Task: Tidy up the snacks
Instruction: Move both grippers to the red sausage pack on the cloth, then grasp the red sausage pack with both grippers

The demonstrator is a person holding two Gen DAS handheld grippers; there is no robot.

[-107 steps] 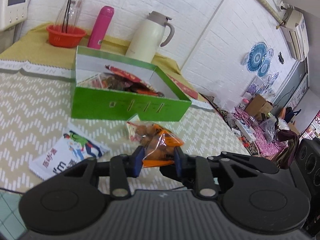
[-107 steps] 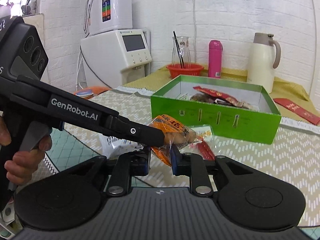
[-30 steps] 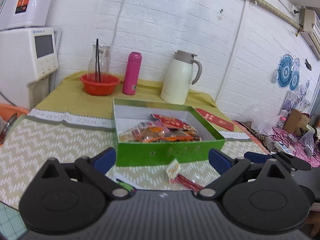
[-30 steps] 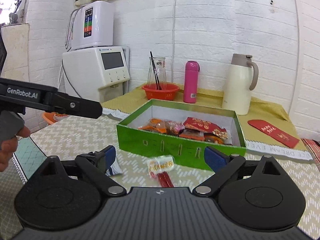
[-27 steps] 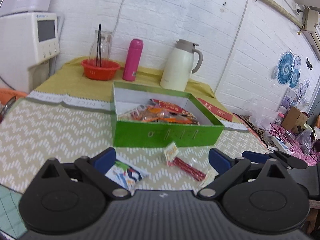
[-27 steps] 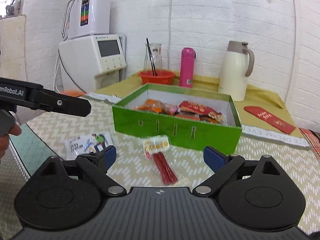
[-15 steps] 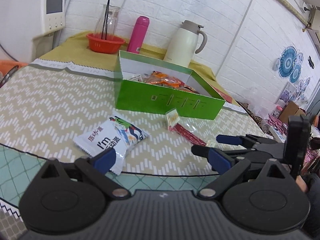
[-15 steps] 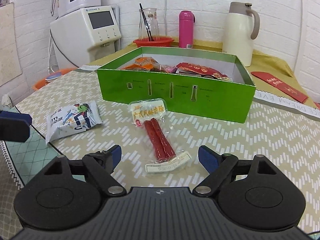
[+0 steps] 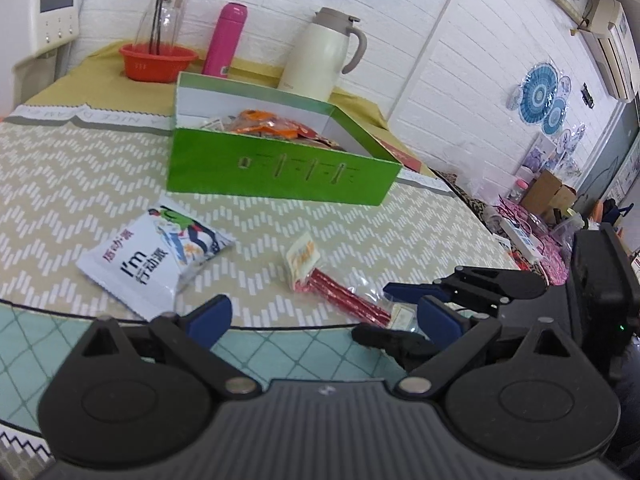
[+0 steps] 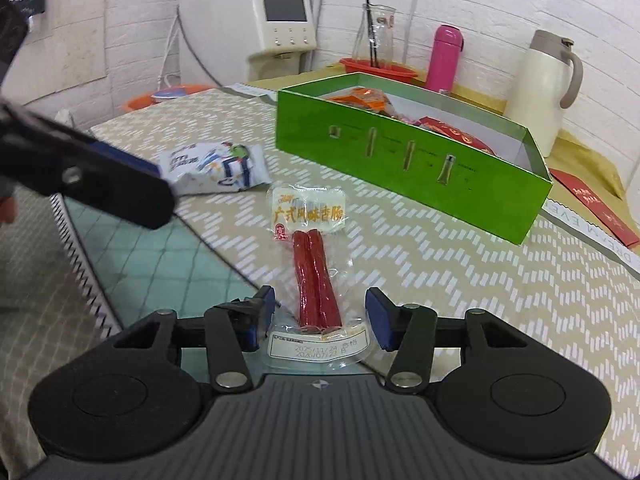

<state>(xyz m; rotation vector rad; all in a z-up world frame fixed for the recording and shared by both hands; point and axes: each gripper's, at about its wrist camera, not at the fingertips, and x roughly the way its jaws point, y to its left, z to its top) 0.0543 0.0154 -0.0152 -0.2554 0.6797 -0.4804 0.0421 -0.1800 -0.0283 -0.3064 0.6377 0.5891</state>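
A clear pack of two red sausages lies flat near the table's front edge. My right gripper straddles its near end. Its jaws are closing, with a gap left on both sides of the pack. In the left wrist view the same pack lies with the right gripper at its near end. My left gripper hangs open and empty just off the table edge. A white snack bag lies ahead of it to the left. The green box behind holds several snack packs.
Behind the box stand a cream thermos jug, a pink bottle and a red bowl with a glass jar. A red envelope lies right of the box. A white appliance stands far left. Teal floor tiles show below the table edge.
Both grippers have sunk and tilted down toward the table's front edge. The right gripper has come over the sausage pack and its jaws have narrowed. The left gripper stays wide open.
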